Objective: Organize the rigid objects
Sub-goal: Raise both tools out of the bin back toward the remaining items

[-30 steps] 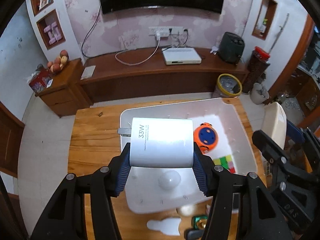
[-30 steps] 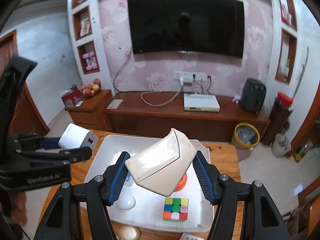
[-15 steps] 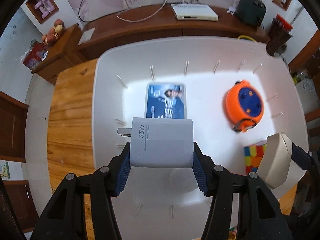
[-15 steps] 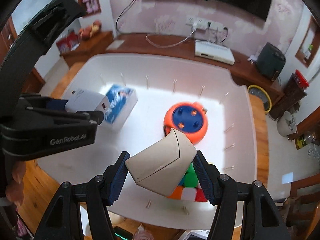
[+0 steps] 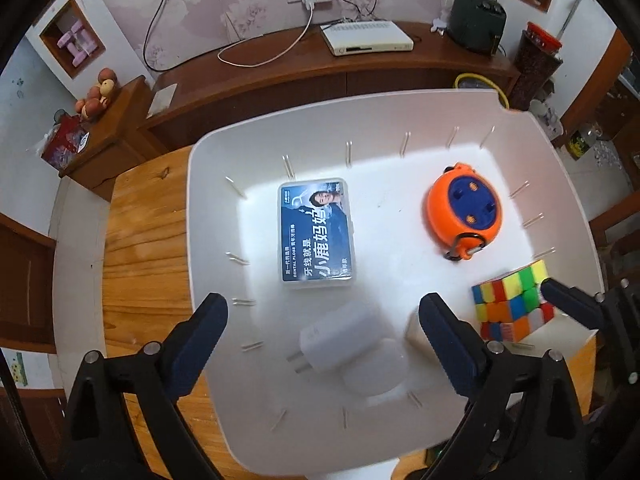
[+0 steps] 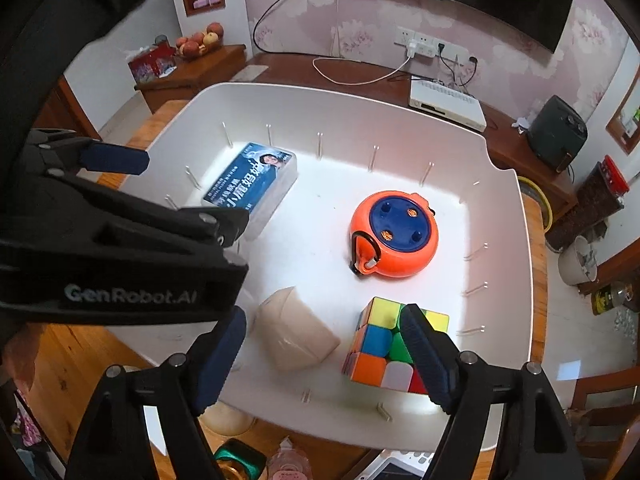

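A white bin (image 5: 208,208) (image 6: 500,184) sits on a wooden table. In it lie a blue dental floss box (image 5: 316,234) (image 6: 250,180), an orange and blue round tape measure (image 5: 464,210) (image 6: 394,234), a colour cube (image 5: 512,300) (image 6: 384,344), a white charger plug (image 5: 340,338) and a beige wedge-shaped case (image 6: 296,334). My left gripper (image 5: 322,328) is open above the charger, not touching it. My right gripper (image 6: 324,356) is open above the beige case, which lies free on the bin floor.
The wooden table (image 5: 140,272) shows left of the bin. Small items, a green one (image 6: 240,458) and a pink bottle (image 6: 288,464), lie at the table's near edge. A TV cabinet (image 5: 320,68) with a white box stands behind.
Both grippers opened. The charger dropped from my left gripper and the beige case from my right; both now lie on the bin floor.
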`<state>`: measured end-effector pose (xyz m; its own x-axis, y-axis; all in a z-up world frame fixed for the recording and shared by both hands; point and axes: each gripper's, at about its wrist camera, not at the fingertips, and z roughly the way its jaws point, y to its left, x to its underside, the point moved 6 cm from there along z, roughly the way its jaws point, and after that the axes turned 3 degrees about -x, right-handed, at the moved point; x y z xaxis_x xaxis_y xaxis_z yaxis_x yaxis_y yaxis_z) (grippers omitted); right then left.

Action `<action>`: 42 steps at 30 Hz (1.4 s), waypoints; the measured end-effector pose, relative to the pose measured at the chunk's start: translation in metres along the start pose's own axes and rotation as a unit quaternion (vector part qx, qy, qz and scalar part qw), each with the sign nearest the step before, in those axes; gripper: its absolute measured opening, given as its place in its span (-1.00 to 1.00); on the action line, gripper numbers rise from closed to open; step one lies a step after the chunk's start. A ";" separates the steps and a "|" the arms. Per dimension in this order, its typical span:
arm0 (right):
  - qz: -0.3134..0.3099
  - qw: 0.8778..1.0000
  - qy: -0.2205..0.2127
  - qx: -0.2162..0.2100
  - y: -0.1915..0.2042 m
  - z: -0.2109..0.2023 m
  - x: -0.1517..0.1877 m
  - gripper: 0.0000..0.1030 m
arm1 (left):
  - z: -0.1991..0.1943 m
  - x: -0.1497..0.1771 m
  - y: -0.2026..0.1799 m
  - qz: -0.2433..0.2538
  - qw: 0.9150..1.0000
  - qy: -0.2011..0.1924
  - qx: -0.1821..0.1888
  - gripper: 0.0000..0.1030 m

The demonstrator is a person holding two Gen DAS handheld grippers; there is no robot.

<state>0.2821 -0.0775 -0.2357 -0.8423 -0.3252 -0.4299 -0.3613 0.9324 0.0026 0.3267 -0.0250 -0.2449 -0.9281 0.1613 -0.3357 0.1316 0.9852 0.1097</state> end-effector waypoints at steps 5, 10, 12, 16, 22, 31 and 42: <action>0.008 1.000 -0.023 -0.003 0.000 -0.015 0.002 0.55 | -0.022 0.002 0.004 -0.016 1.000 -0.014 0.013 0.89; 0.018 0.999 -0.042 -0.006 0.001 -0.035 0.004 0.55 | -0.045 0.008 0.005 -0.027 0.999 -0.031 0.029 0.89; 0.025 0.998 -0.050 -0.010 0.002 -0.046 0.006 0.55 | -0.056 0.011 0.006 -0.030 0.998 -0.036 0.031 0.89; 0.030 0.997 -0.071 -0.005 0.003 -0.069 0.013 0.55 | -0.079 0.020 0.004 -0.034 0.997 -0.054 0.041 0.89; 0.028 0.996 -0.089 0.000 0.010 -0.100 0.027 0.55 | -0.114 0.042 0.003 -0.028 0.995 -0.077 0.056 0.89; 0.039 0.993 -0.111 0.011 0.019 -0.141 0.060 0.55 | -0.156 0.089 0.010 0.004 0.992 -0.113 0.048 0.89; 0.036 0.988 -0.145 0.026 0.040 -0.168 0.110 0.55 | -0.157 0.137 0.015 0.046 0.991 -0.116 0.045 0.89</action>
<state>0.1085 -0.1027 -0.1315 -0.7127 -0.2056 -0.6707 -0.2770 0.9609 -0.0001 0.1463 0.0032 -0.1421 -0.8073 0.2499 -0.5346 0.2525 0.9651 0.0697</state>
